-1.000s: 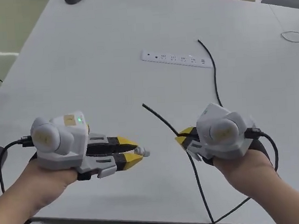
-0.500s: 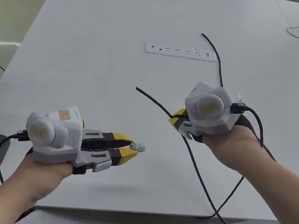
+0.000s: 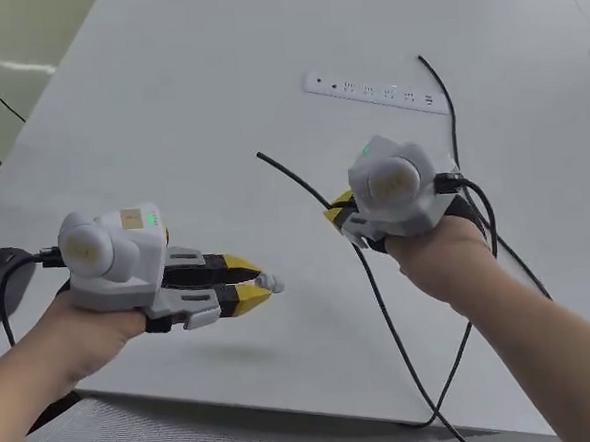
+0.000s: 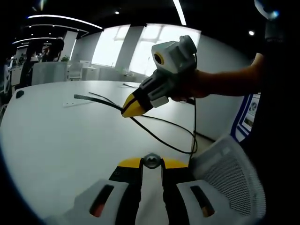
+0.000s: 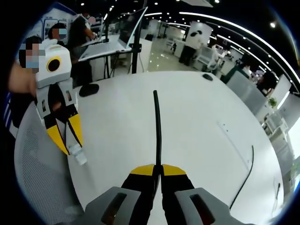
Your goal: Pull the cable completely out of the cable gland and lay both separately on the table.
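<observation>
Item 1. Left gripper (image 3: 251, 289): fingers narrow, pinching the gland (image 3: 270, 281) by its body. The gland's end juts just beyond the fingertips. It hangs above the table (image 3: 168, 109), touching nothing else.

Item 2. Right gripper (image 3: 333, 217): fingers closed tight on the cable (image 3: 292, 179). A short free end runs straight ahead past the fingertips, in line with the jaws. The long remainder trails back under the hand and off the near table edge.

Item 3. Key relation: the gland lies off to the left of the right fingers and well apart from the cable's free end, so the cable appears fully out of it. Both parts are held in the air, so laying them down is, by my reading, what remains. The cable's long axis points away from the person, while the left fingers point across toward the right gripper. The left gripper seems the lower and nearer to the tabletop.

Item 4. Beyond the fingers: a power strip (image 3: 372, 88), flat on the table, well past the cable's tip.

Item 5. Change over the last second: measured against the power strip, the right gripper has moved out toward it, widening the gap to the gland. The left gripper holds roughly the same place. The camera has also shifted.
</observation>
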{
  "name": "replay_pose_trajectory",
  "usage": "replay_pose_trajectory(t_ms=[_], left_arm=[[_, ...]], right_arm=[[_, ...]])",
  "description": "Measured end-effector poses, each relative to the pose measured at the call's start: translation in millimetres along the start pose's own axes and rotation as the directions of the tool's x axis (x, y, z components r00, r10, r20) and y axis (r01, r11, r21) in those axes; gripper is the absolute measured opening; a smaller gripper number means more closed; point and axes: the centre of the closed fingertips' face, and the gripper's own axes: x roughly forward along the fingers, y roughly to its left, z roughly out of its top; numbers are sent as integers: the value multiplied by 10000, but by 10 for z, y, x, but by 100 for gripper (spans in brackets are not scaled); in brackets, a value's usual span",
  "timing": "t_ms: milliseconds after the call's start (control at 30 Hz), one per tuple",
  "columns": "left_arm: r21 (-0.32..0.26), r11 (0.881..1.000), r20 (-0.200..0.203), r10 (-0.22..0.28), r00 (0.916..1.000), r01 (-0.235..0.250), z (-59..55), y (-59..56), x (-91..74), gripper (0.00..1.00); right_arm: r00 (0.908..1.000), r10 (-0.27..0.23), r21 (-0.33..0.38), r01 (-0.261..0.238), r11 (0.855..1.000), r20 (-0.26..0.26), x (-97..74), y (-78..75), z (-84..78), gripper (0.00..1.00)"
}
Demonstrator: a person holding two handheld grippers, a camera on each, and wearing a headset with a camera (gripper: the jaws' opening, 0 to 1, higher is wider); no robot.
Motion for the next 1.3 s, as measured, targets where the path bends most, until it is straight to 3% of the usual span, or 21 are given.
replay_pose_trajectory(t_ms=[400, 467, 800, 900, 967, 1067, 1300], left_arm=[[-163, 9998, -408, -125, 9991, 118, -268, 86, -52, 15], [-192, 9997, -468, -142, 9988, 133, -315, 103, -57, 15], [-358, 9993, -794, -149, 9967, 121, -581, 236, -79, 15], [-446, 9990, -855, -108, 9963, 70, -642, 275, -87, 15], [-531, 9986, -921, -88, 9957, 39, -687, 301, -87, 15], [-547, 9985, -1102, -50, 9939, -10, -762, 342, -79, 15], [-786, 9967, -1235, 91, 9923, -189, -906, 440, -45, 15]], right_arm=[[9989, 455, -625, -451, 9970, 60, 368, 137, 227, 0], [9974, 720, -605, -713, 9956, 91, 466, 188, 274, 0], [9917, 1268, -948, -1281, 9872, -192, 820, 373, 243, 0], [9865, 1622, -1341, -1640, 9773, -243, 925, 472, 219, 0], [9794, 1981, -1941, -2022, 9599, -406, 1004, 552, 190, 0], [9681, 2439, -2248, -2506, 9416, -575, 1100, 653, 137, 0], [9666, 2416, -2557, -2556, 9323, -854, 1269, 680, 37, 0]])
